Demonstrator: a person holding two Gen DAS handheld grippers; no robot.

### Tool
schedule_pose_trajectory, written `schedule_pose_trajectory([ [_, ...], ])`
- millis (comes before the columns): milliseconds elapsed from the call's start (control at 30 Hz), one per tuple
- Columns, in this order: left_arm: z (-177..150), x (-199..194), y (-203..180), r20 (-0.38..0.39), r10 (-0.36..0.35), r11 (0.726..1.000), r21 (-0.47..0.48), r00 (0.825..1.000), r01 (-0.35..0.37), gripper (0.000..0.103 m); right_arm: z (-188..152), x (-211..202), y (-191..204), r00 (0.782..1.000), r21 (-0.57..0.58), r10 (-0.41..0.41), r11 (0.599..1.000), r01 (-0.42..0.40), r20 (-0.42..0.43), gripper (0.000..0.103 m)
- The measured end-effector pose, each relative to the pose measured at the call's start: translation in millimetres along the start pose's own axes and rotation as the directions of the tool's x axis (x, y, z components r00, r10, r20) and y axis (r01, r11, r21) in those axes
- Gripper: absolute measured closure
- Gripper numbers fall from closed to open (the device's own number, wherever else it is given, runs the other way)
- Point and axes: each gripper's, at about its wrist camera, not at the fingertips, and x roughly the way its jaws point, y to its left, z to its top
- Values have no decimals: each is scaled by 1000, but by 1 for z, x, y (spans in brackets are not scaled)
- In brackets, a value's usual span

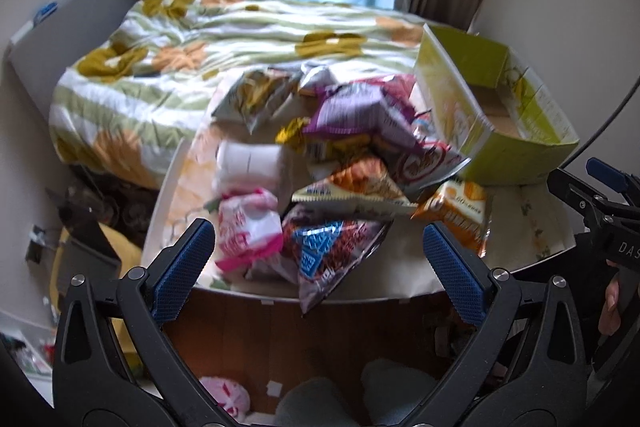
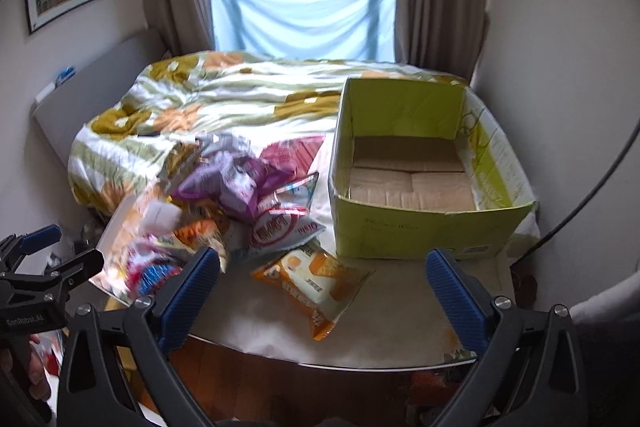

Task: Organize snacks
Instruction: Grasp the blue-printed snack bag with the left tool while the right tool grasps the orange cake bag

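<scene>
Stock: heap of crinkly foil snack packets [image 1: 332, 163] on table [image 2: 400, 307] | your yellow-green cardboard box [image 2: 420, 171] beside, empty, ready to fill | left gripper [image 1: 318, 259], right gripper [image 2: 324, 291]: jaws spread, holding nothing.

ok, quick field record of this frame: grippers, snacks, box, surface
left hand-held gripper: open, empty, facing the pile
right hand-held gripper: open, empty
snack pile: loose packets heaped left of the box, none inside it
orange packet: lies apart, nearest the right hand-held gripper
green cardboard box: open top, empty
table: beside the bed
</scene>
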Motion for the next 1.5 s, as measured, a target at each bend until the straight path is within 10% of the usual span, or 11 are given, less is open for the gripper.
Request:
schedule_pose_trajectory([
  [300,-29,65,-34,-44,142,989,58,989,-139,1,-13,75,-18,987,-178,124,974,-141,-103,0],
  [700,-37,120,-58,21,355,900,262,934,-348,1,-26,136,-10,964,-307,178,923,-233,-198,0],
  [1167,-45,142,-69,-2,421,814,442,907,-377,28,-39,158,-5,951,-322,190,909,-265,-244,6],
  [1500,-39,140,-58,-42,360,847,434,932,-308,47,-43,162,2,936,-321,214,898,-302,-281,42],
])
